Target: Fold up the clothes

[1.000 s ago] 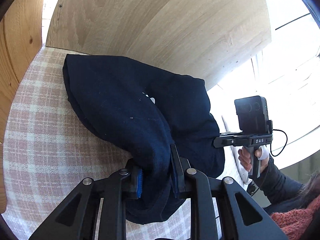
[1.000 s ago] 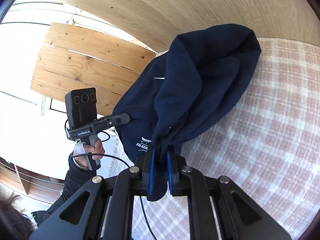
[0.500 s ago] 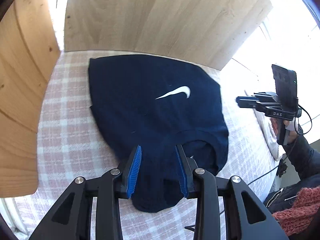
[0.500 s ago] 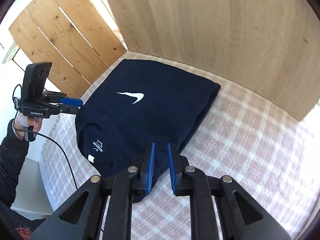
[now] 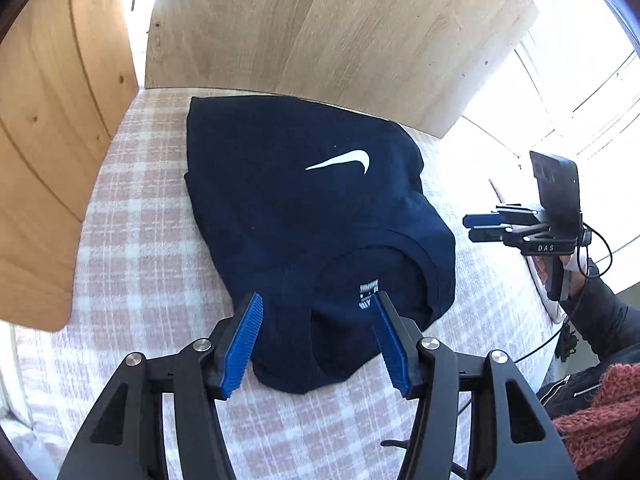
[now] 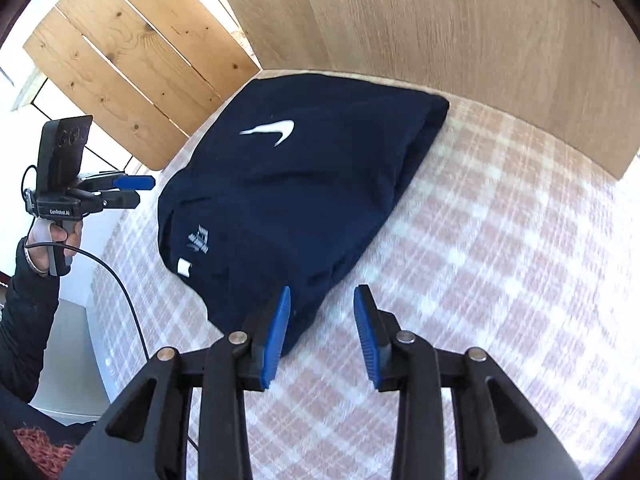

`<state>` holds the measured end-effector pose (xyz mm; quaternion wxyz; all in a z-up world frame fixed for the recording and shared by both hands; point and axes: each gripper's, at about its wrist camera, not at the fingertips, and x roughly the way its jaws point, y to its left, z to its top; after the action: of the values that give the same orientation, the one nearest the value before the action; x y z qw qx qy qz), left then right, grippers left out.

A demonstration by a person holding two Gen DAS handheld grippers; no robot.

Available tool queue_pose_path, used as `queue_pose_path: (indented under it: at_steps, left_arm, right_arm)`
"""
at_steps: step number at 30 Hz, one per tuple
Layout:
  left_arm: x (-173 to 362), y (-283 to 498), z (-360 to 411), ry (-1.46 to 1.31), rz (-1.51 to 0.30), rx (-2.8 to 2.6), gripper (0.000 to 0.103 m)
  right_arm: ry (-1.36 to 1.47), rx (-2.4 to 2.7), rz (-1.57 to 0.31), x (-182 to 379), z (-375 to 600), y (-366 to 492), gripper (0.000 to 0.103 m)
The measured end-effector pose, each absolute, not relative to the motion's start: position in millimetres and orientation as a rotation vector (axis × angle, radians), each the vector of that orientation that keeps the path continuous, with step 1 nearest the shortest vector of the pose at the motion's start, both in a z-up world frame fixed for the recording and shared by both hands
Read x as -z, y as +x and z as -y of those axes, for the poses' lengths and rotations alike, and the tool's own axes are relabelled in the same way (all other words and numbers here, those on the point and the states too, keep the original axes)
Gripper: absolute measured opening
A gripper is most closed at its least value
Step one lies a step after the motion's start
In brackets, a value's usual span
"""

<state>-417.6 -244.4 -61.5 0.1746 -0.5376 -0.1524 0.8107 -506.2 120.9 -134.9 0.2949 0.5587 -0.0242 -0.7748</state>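
A navy sweatshirt (image 5: 304,200) with a white swoosh lies folded flat on the pink checked cloth (image 5: 152,264), collar toward me. It also shows in the right wrist view (image 6: 288,192). My left gripper (image 5: 316,336) is open and empty, its jaws above the collar end of the garment. It also shows in the right wrist view (image 6: 128,190), off the garment's left side. My right gripper (image 6: 322,328) is open and empty at the garment's near corner, and shows in the left wrist view (image 5: 480,227) at the right.
A light wooden panel (image 5: 320,28) stands behind the garment. A slatted wooden board (image 6: 132,60) stands at the left side. The checked cloth (image 6: 500,248) spreads to the right of the garment. A cable (image 6: 120,288) hangs from the left gripper's handle.
Both grippers lowered the held-up sweatshirt onto the cloth, let go and opened. They have pulled back a little; the garment now lies flat with the swoosh up.
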Motion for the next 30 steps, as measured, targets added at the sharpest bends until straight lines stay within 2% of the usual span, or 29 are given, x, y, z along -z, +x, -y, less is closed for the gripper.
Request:
queue_pose_path:
  at_steps: [8, 11, 12, 13, 14, 17, 22, 26, 30]
  left_arm:
    - [84.0, -382.6, 228.0, -1.544, 0.536, -2.221, 0.055]
    - [82.4, -381.2, 211.5, -1.495, 0.546, -2.184, 0.057]
    - [82.3, -383.4, 203.1, -1.492, 0.526, -2.178, 0.057]
    - [82.6, -386.6, 192.7, -1.489, 0.502, -2.165, 0.057]
    - [82.6, -390.1, 181.4, -1.484, 0.475, -2.146, 0.057]
    - [81.2, -403.9, 143.1, -1.459, 0.37, -2.094, 0.057]
    - [88.1, -429.8, 91.6, -1.464, 0.256, -2.027, 0.057]
    - [101.4, -442.2, 72.6, -1.525, 0.223, -1.968, 0.057]
    - [106.6, -431.6, 63.5, -1.539, 0.177, -1.865, 0.058]
  right_arm:
    - [1.526, 2.034, 0.125, 161.8, -88.5, -490.8, 0.033]
    - [1.546, 1.932, 0.233, 171.0, -86.3, -495.3, 0.033]
    - [1.553, 1.879, 0.28, 174.0, -86.0, -496.8, 0.025]
    - [1.554, 1.83, 0.308, 175.8, -85.2, -497.0, 0.012]
    - [1.555, 1.805, 0.31, 175.6, -85.0, -496.1, 0.011]
    - [1.565, 1.817, 0.268, 170.8, -90.4, -494.7, 0.012]
    - [1.612, 1.871, 0.254, 160.9, -108.6, -502.6, 0.028]
    - [1.61, 1.957, 0.277, 154.2, -123.8, -520.6, 0.028]
    - [1.479, 2.054, 0.11, 130.3, -117.0, -524.6, 0.028]
